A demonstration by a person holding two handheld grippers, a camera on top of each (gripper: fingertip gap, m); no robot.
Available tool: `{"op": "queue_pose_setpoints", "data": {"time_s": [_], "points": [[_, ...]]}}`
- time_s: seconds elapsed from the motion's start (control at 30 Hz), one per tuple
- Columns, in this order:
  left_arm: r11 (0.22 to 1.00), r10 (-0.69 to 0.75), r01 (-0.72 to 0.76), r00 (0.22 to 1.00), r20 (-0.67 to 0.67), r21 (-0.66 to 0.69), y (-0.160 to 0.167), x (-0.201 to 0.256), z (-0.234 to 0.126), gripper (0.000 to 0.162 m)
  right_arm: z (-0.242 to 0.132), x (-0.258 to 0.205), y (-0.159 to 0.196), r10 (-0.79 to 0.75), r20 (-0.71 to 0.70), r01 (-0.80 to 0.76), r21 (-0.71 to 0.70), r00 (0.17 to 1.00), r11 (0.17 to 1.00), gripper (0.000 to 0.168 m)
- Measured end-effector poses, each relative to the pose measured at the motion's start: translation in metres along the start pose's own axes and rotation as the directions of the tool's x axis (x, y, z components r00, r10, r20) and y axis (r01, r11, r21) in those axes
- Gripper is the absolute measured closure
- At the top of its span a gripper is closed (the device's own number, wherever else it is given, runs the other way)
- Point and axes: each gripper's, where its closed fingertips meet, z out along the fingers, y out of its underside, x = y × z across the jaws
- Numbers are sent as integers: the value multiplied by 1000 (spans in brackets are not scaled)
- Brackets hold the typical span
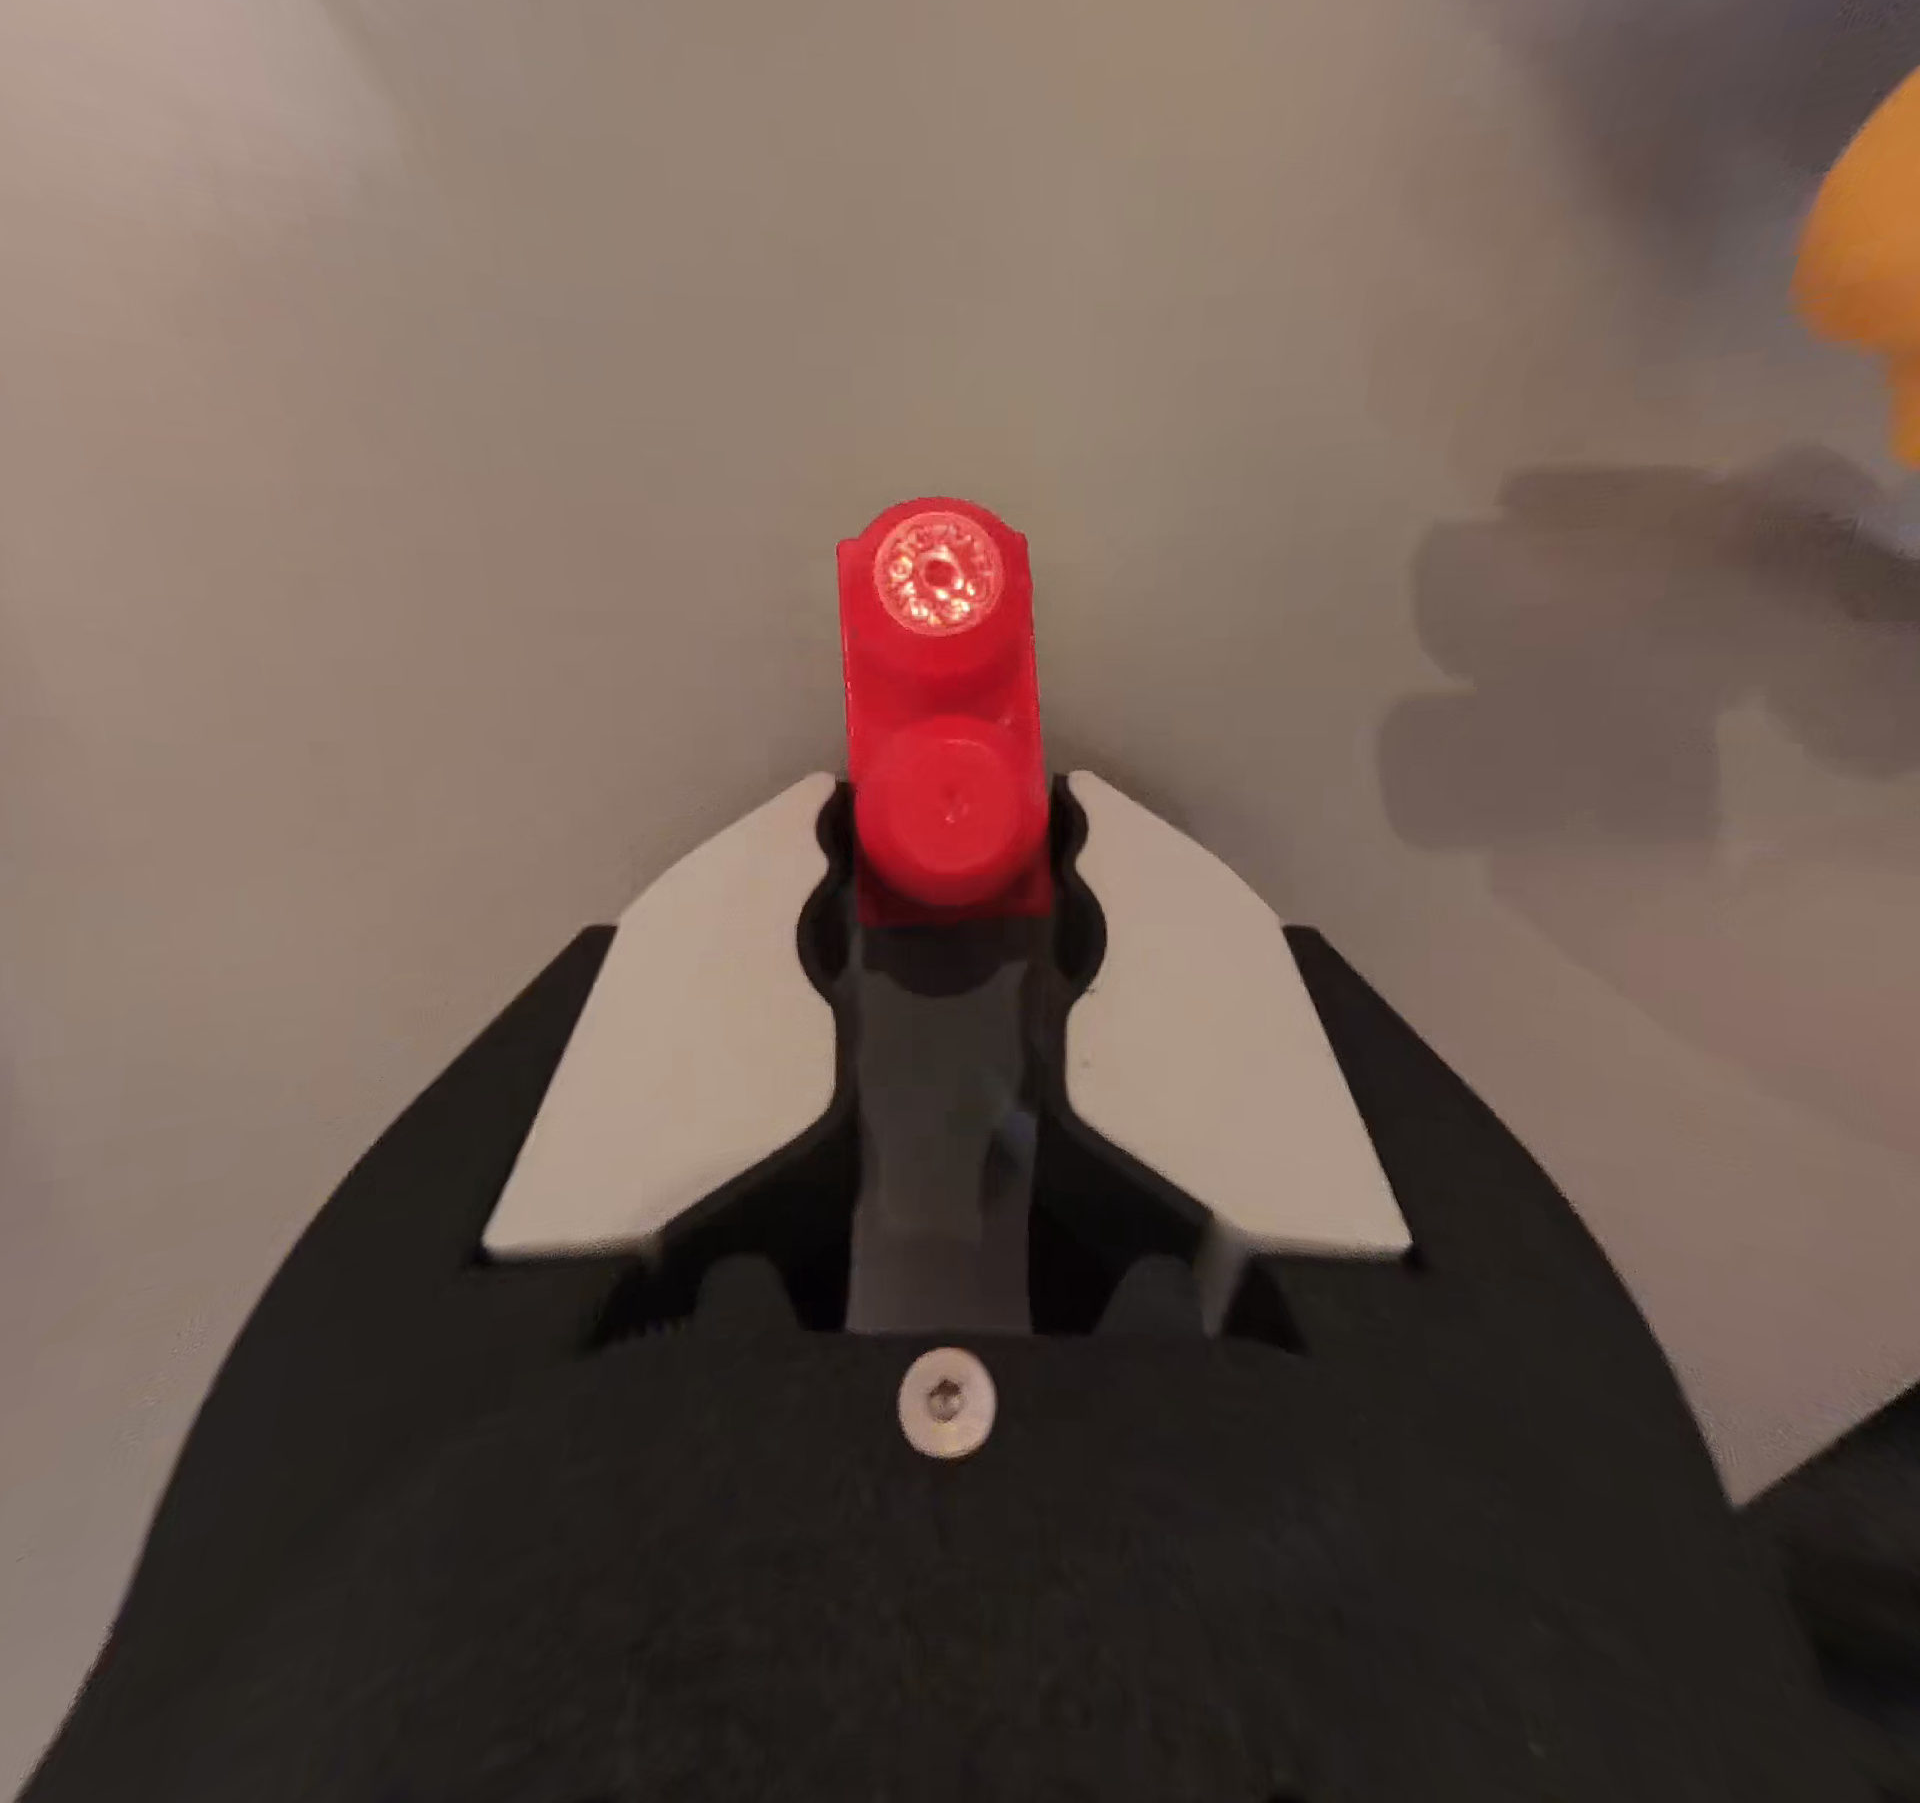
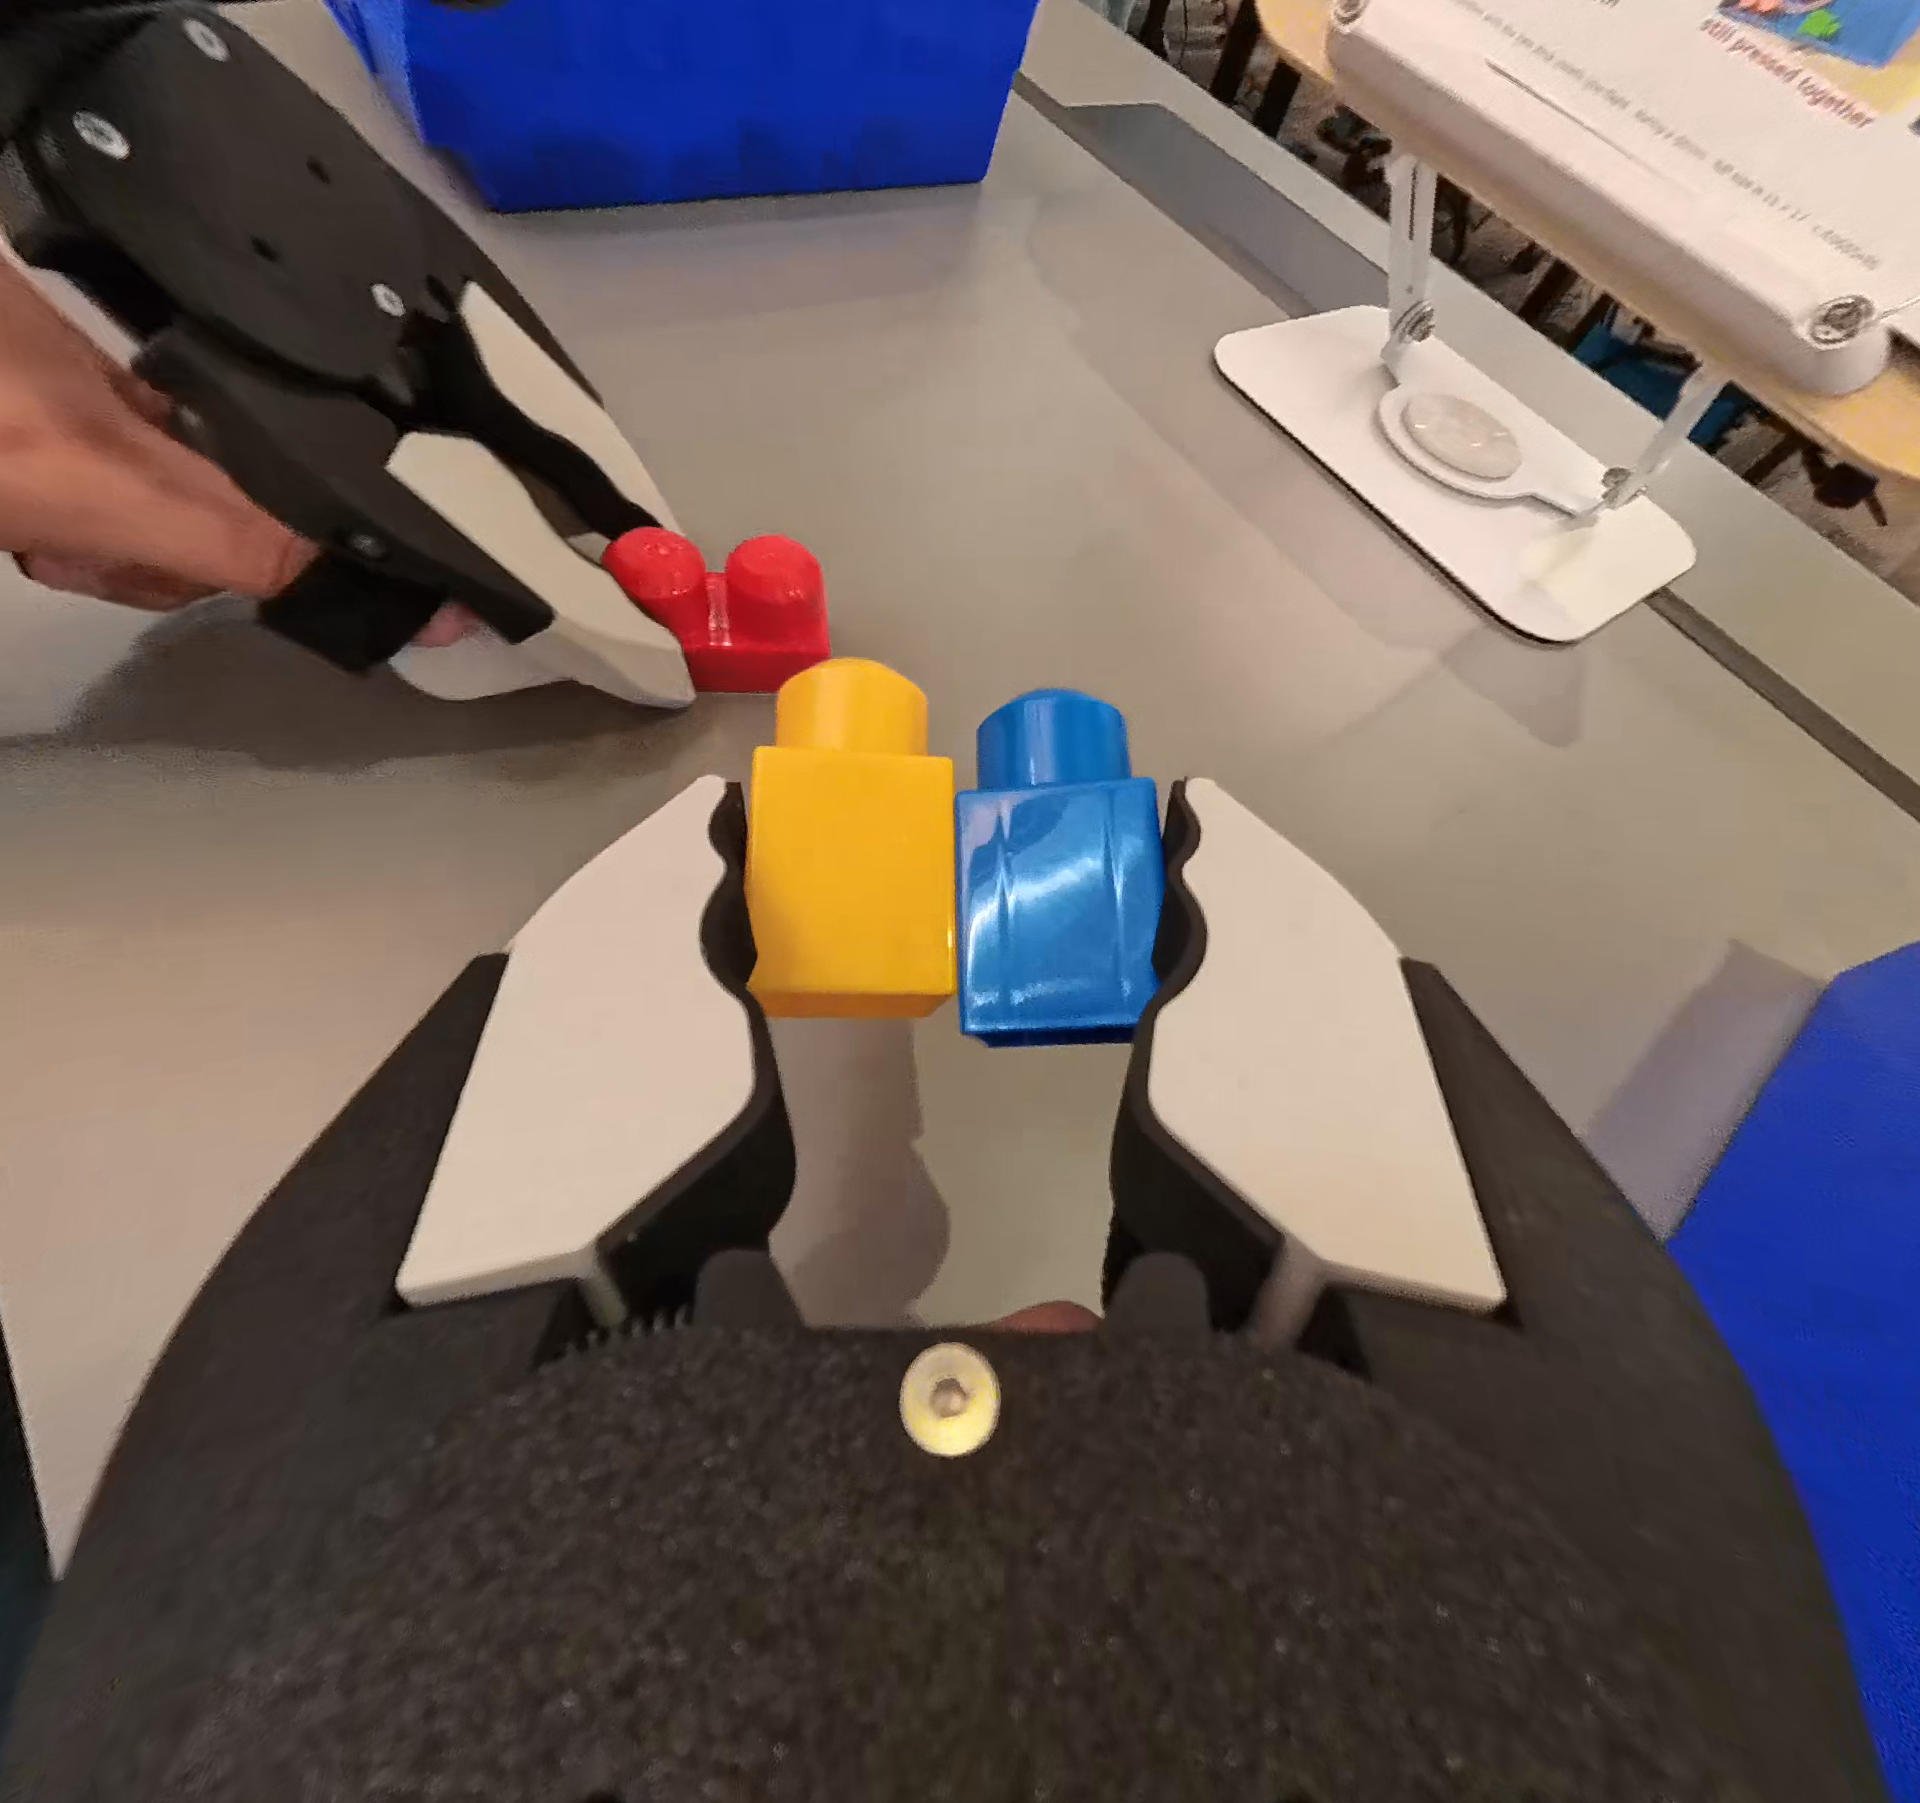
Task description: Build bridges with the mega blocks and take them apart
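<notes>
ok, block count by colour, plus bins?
Red block, two studs, held by the left gripper: 1
Yellow block, one stud: 1
Blue block, one stud: 1
The yellow and blue blocks sit side by side between the fingers of the right gripper.
Blue bin: 1
Total: 3 blocks, 1 bin.

Left tongs point(image 1: 951, 787) pinched narrow, right tongs point(image 2: 951, 797) clamped wider.

Looks like a lab or demo workspace: plain grey worktop point(image 2: 1039, 382), blue plastic bin point(image 2: 727, 49), and a printed instruction sheet w/ pics on a white stand point(image 2: 1455, 423).
</notes>
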Motion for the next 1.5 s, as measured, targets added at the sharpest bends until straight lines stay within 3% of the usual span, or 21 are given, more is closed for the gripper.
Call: {"op": "queue_pose_setpoints", "data": {"time_s": [0.07,0.13,0.17,0.23,0.27,0.47,0.93,1.13,1.27,1.5], "points": [[1000,-20,20,999,-50,-1,-1,0,-1,126,3,-9,-2,-20,24,20,18,1000,1000,92],[992,-116,123,970,-216,20,-5,8,-8,127,6,-19,-3,-79,23,78,25,997,997,92],[972,-188,226,910,-369,62,-15,19,-20,127,8,-25,-5,-109,27,108,26,994,994,92],[889,-252,442,691,-677,120,-42,38,-58,127,12,-37,-11,-150,27,148,49,988,988,93],[854,-249,505,607,-754,124,-49,41,-73,127,12,-42,-16,-167,24,165,66,986,984,93],[817,-197,572,388,-900,67,-48,54,-98,127,13,-64,-40,-245,0,242,146,970,959,93],[909,-180,414,295,-939,-44,-34,73,-95,127,9,-71,-41,-287,50,275,172,957,946,93],[922,-190,382,309,-932,-62,-33,72,-94,127,9,-70,-41,-347,25,339,156,938,928,93],[923,-210,369,247,-946,-108,-31,73,-96,127,8,-73,-43,-375,34,367,144,926,919,93],[933,-215,339,265,-940,-118,-26,74,-92,127,12,-80,-41,-381,70,371,124,922,920,93]]}}
